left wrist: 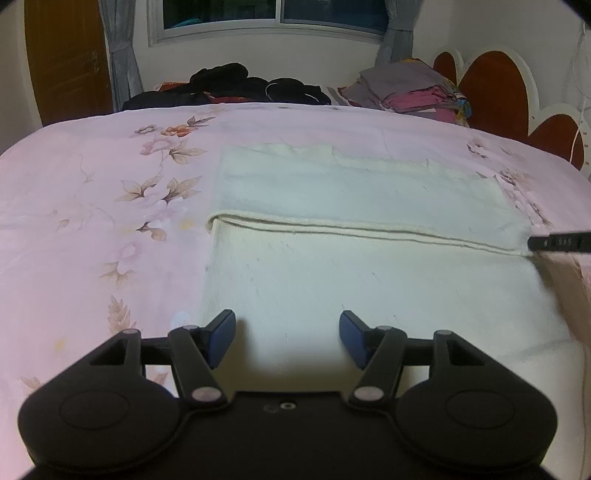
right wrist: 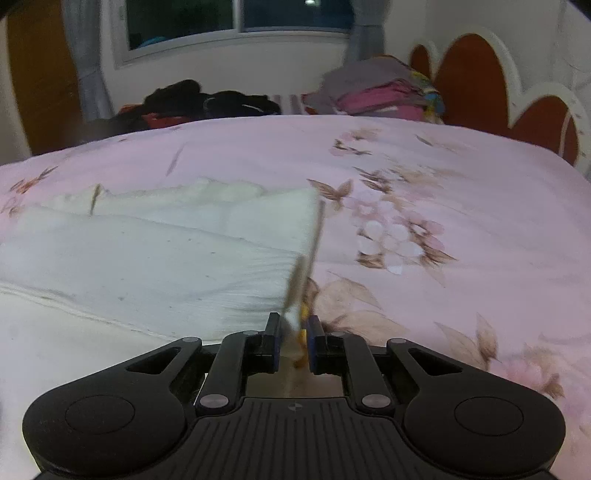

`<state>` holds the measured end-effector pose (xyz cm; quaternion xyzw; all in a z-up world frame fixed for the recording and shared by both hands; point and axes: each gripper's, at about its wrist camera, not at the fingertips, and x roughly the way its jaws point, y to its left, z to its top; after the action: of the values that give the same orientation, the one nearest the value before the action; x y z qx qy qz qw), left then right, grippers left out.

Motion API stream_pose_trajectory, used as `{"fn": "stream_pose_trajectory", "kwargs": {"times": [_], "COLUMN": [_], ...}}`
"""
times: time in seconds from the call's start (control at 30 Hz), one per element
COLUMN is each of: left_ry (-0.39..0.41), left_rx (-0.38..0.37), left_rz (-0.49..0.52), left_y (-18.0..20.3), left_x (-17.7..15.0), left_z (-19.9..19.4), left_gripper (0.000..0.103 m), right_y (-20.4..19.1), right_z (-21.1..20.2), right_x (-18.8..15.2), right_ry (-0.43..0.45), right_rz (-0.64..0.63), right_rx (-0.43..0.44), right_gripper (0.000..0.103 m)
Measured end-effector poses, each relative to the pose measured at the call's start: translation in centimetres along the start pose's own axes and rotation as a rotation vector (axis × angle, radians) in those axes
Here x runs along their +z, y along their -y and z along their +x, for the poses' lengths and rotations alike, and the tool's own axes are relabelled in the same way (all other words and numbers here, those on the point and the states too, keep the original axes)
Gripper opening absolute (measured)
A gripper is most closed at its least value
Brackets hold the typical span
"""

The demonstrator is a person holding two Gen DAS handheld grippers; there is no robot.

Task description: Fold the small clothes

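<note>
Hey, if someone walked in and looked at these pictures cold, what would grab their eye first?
Probably the cream-white cloth, partly folded, lying in the middle of the pink floral bedspread. Next, the right claw, shut on the cloth's right edge, while the left claw hangs open over its near part. At the bed's far side sit a heap of black clothes and a stack of folded grey and pink clothes.

1. We see a pink floral bedspread (left wrist: 92,177) covering the bed.
2. At its far edge lie a heap of dark clothes (left wrist: 229,86) and a folded stack (left wrist: 410,90) (grey over pink).
3. Behind stand a window (left wrist: 273,18), grey curtains (left wrist: 122,62), a brown door (left wrist: 66,62) and a scalloped red headboard (left wrist: 495,88).
</note>
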<state>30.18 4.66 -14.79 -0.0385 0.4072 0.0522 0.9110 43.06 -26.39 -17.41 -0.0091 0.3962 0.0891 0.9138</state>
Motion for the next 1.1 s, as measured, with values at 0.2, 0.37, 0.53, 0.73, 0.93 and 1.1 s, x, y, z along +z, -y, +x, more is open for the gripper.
{"fn": "stream_pose_trajectory", "kwargs": {"times": [0.2,0.37,0.53,0.73,0.93,1.1], "left_ry": [-0.014,-0.014,-0.011,-0.011,-0.005,-0.034], "left_rx": [-0.018,-0.038,-0.079,-0.127,-0.132,-0.126], "left_rz": [0.001,0.019,0.021,0.040,0.055,0.013], "left_y": [0.3,0.0,-0.6,-1.0,-3.0,-6.1], "left_x": [-0.6,-1.4,-3.0,-5.9,-9.4,-12.0], "left_z": [-1.3,-3.1,-5.3,-8.3,-11.7,-13.7], "left_gripper": [0.062,0.063,0.068,0.068,0.068,0.060], "right_y": [-1.4,-0.1,-0.5,-3.5,-4.1,-3.6], "right_z": [-0.7,-4.2,-10.5,-17.3,-20.9,-22.8], "right_x": [0.0,-1.8,-5.1,-9.6,-14.6,-18.3], "right_ry": [-0.030,-0.004,0.040,0.052,-0.003,-0.043], "right_rz": [-0.016,0.047,0.087,0.033,0.029,0.050], "right_rx": [0.087,0.134,0.200,0.208,0.178,0.145], "right_gripper": [0.012,0.013,0.065,0.070,0.070,0.070]}}
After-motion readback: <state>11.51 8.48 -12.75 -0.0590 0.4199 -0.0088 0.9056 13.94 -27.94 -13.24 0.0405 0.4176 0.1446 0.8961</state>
